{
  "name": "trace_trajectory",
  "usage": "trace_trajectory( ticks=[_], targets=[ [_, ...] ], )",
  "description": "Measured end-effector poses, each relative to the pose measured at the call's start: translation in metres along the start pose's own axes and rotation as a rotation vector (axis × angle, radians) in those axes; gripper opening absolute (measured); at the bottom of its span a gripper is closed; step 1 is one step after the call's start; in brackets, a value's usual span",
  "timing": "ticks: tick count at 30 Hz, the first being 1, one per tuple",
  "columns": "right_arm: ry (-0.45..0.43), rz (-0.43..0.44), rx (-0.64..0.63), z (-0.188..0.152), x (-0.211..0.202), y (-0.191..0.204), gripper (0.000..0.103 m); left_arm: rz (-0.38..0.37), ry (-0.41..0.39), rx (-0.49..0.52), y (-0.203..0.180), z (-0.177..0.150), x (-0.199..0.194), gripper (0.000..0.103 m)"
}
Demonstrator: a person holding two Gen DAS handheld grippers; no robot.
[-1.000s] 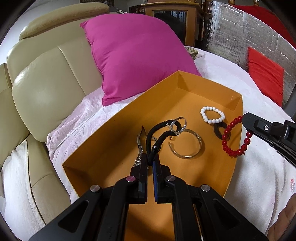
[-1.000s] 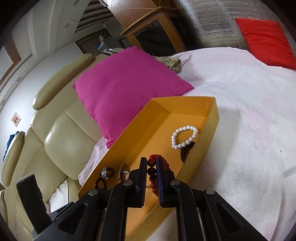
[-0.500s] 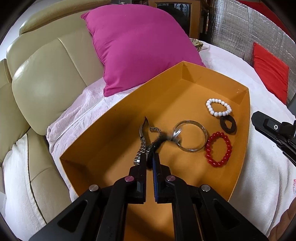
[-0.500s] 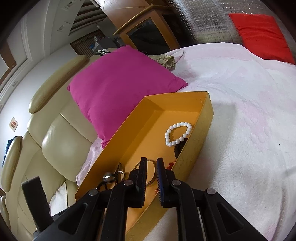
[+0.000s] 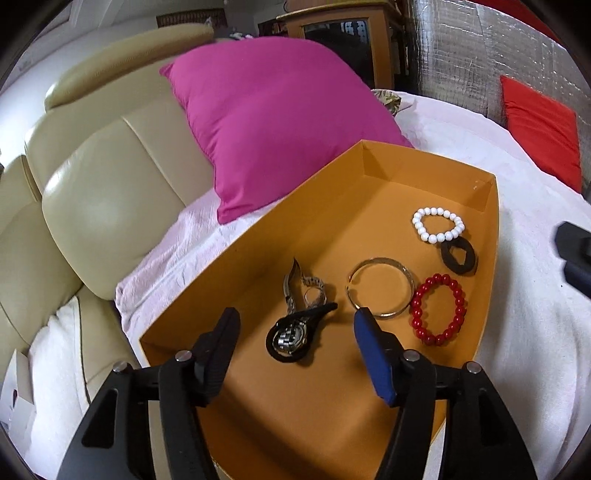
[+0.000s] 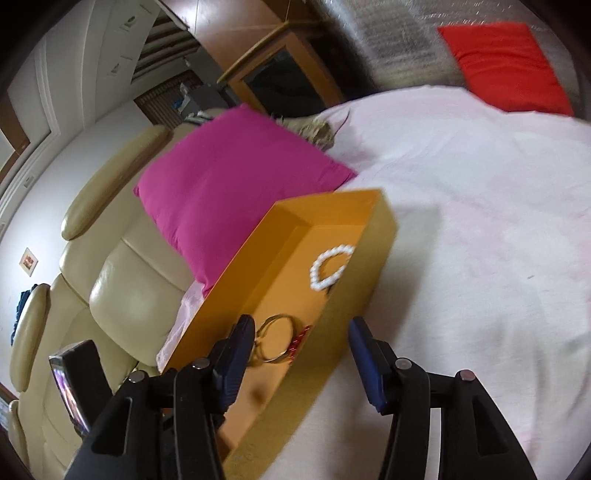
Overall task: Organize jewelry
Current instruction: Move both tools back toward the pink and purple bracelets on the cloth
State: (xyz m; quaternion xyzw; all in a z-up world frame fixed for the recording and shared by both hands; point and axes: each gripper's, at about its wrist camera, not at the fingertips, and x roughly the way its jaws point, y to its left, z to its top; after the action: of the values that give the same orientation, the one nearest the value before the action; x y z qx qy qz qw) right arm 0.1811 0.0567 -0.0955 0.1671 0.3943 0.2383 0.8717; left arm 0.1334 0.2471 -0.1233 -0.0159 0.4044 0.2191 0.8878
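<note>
- Watch: lying flat in the near part of the tray, just ahead of the left gripper. Its black loop is sitting nearest the fingers, and its long axis is running away from the gripper, slanting up and slightly right, with the metal band trailing off toward the far left.
- Silver bangle: lying flat just right of the watch, open side facing left. In the right wrist view it is showing between the fingers.
- Red beads: lying as a ring against the bangle's right edge, near the tray's right wall; in the right wrist view only a sliver is peeking over the wall.
- White beads: resting farther back by the right wall, touching a black ring just in front of them. Also seen from the right.
- Tray: an orange open box with low walls, sitting on a pale pink sheet and holding all five pieces.
- Left gripper: fingers standing spread wide, holding nothing, hovering over the tray's near end.
- Right gripper: fingers likewise spread apart and empty, straddling the tray's right wall from outside; its tip is showing at the right edge of the left view.
- Surroundings: magenta pillow leaning on a cream leather headboard behind the tray; red cushion lying far right against a silver quilted panel; wooden cabinet standing beyond.
</note>
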Motion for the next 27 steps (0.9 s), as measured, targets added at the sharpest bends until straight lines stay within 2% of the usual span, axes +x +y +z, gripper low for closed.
trace_trajectory(
  ticks=[3,6,15,19,27],
  targets=[
    [-0.018,-0.025,0.026,0.004,-0.018,-0.019,0.059,0.028,-0.022,0.019,-0.005,0.002,-0.002,0.074],
    [-0.037,-0.061,0.036,0.007,-0.038,-0.040,0.065,0.045,-0.045,0.027,-0.009,0.003,-0.005,0.074],
    [-0.095,-0.244,0.072,0.002,-0.108,-0.114,0.076,0.093,-0.099,0.067,-0.028,0.007,-0.015,0.075],
    [-0.148,-0.317,0.112,-0.001,-0.141,-0.146,0.077,0.098,-0.139,0.073,-0.038,0.009,-0.023,0.076],
    [-0.234,-0.410,0.194,-0.007,-0.186,-0.195,0.081,0.071,-0.205,0.104,-0.068,0.010,-0.042,0.077]
  ],
)
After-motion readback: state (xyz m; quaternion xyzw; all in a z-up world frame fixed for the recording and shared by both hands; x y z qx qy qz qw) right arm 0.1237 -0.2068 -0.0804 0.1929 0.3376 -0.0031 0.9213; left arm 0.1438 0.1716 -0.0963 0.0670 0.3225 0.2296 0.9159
